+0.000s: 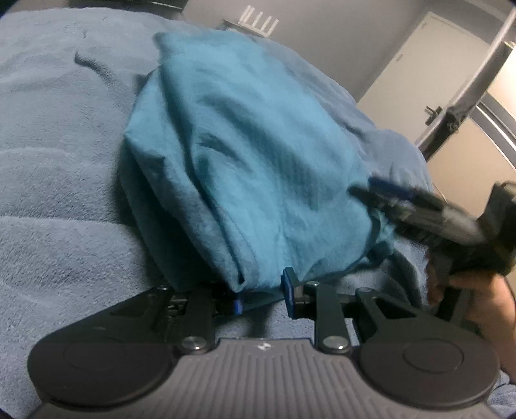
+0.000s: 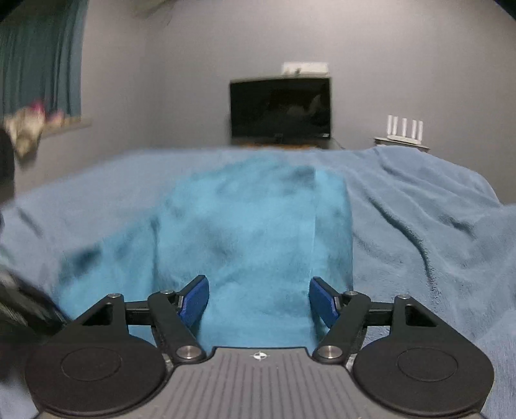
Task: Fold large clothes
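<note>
Spread right claw (image 2: 258,303) faces teal garment (image 2: 254,232), television (image 2: 280,108) beyond.

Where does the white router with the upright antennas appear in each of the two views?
Left wrist view: the white router is at the top centre, past the far edge of the blue blanket.
Right wrist view: the white router is at middle right, beside the dark TV.
Shared landmark: the teal garment on the blanket.

Bedroom: blanketed bed (image 2: 419,209), television (image 2: 280,108)
</note>
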Tool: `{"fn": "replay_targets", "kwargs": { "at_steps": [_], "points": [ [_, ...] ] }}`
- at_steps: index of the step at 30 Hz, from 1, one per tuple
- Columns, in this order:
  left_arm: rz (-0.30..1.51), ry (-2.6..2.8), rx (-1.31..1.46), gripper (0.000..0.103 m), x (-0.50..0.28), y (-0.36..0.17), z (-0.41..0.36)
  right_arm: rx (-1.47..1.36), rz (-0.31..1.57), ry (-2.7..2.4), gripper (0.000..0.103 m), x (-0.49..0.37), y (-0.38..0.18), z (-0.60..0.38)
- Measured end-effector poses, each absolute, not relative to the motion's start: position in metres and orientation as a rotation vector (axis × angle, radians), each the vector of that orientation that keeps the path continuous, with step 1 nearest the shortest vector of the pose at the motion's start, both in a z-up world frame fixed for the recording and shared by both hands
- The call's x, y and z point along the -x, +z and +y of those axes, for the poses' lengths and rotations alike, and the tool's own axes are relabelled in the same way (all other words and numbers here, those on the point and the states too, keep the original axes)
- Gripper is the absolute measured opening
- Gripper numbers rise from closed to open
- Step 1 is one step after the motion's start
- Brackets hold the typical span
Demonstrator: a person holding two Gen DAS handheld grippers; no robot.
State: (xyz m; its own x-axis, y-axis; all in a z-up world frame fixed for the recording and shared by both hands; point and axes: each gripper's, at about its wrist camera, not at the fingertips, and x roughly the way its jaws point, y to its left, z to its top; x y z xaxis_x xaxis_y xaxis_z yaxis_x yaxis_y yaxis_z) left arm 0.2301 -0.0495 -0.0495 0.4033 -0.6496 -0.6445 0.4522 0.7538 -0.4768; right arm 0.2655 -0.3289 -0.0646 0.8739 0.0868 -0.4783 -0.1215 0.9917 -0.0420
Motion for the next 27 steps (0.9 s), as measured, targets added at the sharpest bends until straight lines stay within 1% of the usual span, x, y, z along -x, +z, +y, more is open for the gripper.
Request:
{"fn": "replay_targets", "kwargs": {
  "at_steps": [1, 2, 3, 4, 5, 6, 8, 11, 14, 16, 18, 21, 23, 25, 27],
  "points": [
    [0.915, -0.709, 0.263, 0.021, -0.232, -0.048, -0.046, 0.096, 0.522, 0.09, 0.068, -0.267, -0.069, -0.329],
    [0.901, -0.697, 0.27, 0.026, -0.233, -0.044, -0.043, 0.098, 0.542, 0.079, 0.068, -0.269, -0.072, -0.331],
    [0.877, -0.666, 0.256, 0.04, -0.233, -0.038, -0.038, 0.076, 0.555, 0.064, 0.068, -0.271, -0.072, -0.335],
    [0.843, -0.629, 0.241, 0.048, -0.232, -0.031, -0.034, 0.053, 0.563, 0.044, 0.068, -0.274, -0.071, -0.338],
    [0.796, -0.593, 0.237, 0.061, -0.23, -0.023, -0.03, 0.023, 0.562, 0.031, 0.068, -0.274, -0.069, -0.341],
    [0.74, -0.555, 0.241, 0.07, -0.228, -0.015, -0.025, -0.015, 0.543, 0.03, 0.068, -0.27, -0.065, -0.346],
    [0.61, -0.474, 0.24, 0.077, -0.223, -0.004, -0.022, -0.056, 0.497, 0.029, 0.069, -0.257, -0.057, -0.355],
    [0.492, -0.479, 0.171, 0.077, -0.221, 0.005, -0.038, -0.042, 0.424, 0.063, 0.07, -0.249, -0.047, -0.349],
    [0.436, -0.521, 0.024, 0.077, -0.225, 0.008, -0.078, 0.015, 0.393, 0.137, 0.066, -0.247, -0.046, -0.333],
    [0.414, -0.548, -0.044, 0.077, -0.236, 0.009, -0.102, 0.092, 0.402, 0.173, 0.06, -0.246, -0.049, -0.318],
    [0.408, -0.574, -0.076, 0.077, -0.252, 0.012, -0.124, 0.154, 0.409, 0.191, 0.059, -0.247, -0.054, -0.308],
    [0.47, -0.637, -0.154, 0.077, -0.286, 0.01, -0.156, 0.162, 0.425, 0.201, 0.059, -0.25, -0.056, -0.307],
    [0.562, -0.651, -0.223, 0.077, -0.309, -0.001, -0.172, 0.148, 0.473, 0.21, 0.059, -0.254, -0.063, -0.31],
    [0.616, -0.629, -0.279, 0.076, -0.32, -0.016, -0.172, 0.128, 0.499, 0.212, 0.059, -0.257, -0.069, -0.315],
    [0.647, -0.609, -0.272, 0.076, -0.32, -0.028, -0.155, 0.12, 0.517, 0.222, 0.059, -0.26, -0.071, -0.317]
  ]
}}
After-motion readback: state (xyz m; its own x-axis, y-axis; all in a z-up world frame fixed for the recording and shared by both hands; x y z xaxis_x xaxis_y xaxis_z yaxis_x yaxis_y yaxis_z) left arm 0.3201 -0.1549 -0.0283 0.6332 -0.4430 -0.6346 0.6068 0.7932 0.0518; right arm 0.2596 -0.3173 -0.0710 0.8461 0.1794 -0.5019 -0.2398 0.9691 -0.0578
